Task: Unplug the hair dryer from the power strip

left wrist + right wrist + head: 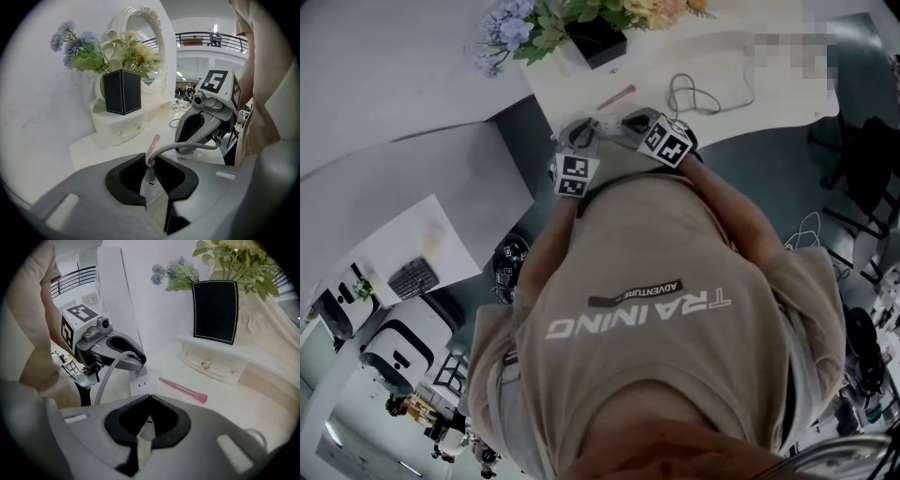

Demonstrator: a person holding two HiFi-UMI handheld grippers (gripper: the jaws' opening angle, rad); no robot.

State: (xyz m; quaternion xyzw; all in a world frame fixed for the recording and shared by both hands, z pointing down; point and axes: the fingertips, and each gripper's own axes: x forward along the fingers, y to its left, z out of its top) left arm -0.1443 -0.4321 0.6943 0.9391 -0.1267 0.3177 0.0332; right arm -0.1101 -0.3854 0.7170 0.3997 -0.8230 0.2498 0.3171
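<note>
A white power strip [140,386] lies on the white table top [243,404]. The hair dryer's grey plug [138,371] stands in it, and its grey cord [187,146] curves away to the right. My left gripper [150,161] is shut on the plug, with the pads against its neck; the right gripper view shows it [137,367] over the strip. My right gripper [149,398] is shut, its tips at the strip's near end with nothing visibly between them. In the head view both grippers, left [584,129] and right [621,122], meet at the table's front edge. The hair dryer is out of sight.
A pink brush [183,390] lies just beyond the strip. Behind it stand a black vase of flowers [214,310] and a cream mirror stand with a small drawer [211,363]. A loose cable loop [694,94] lies to the right. The person's body crowds the near side.
</note>
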